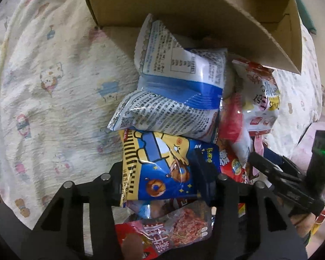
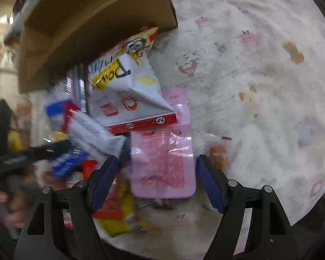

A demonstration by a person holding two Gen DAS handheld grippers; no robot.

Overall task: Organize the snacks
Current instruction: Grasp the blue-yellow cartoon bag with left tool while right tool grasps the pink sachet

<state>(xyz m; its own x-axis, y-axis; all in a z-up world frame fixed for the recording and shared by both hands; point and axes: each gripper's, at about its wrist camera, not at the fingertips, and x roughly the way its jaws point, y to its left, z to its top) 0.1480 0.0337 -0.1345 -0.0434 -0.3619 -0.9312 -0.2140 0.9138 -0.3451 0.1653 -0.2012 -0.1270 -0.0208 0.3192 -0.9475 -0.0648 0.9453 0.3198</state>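
The left hand-held gripper (image 1: 162, 173) is pointing steeply down at a heap of snack packets on a bed sheet (image 1: 54, 86) printed with cartoons. Its fingers are closing on a blue packet (image 1: 162, 164) with a yellow cartoon figure, one finger at each side edge, and appear to be pressing it. The right hand-held gripper (image 2: 156, 173) is standing wider, its blue-padded fingers (image 2: 210, 186) straddling a pink packet (image 2: 164, 151); small gaps are showing on both sides, so it is not gripping.

The heap is lying at the mouth of a tipped cardboard box (image 1: 184, 10). Only the left view is showing the white-and-blue packet (image 1: 173, 82) on top of the blue one, and the red packet (image 1: 162, 227) below it. Only the right view, blurred, is showing the white packet (image 2: 130, 91) with a red strip overlapping the pink one.
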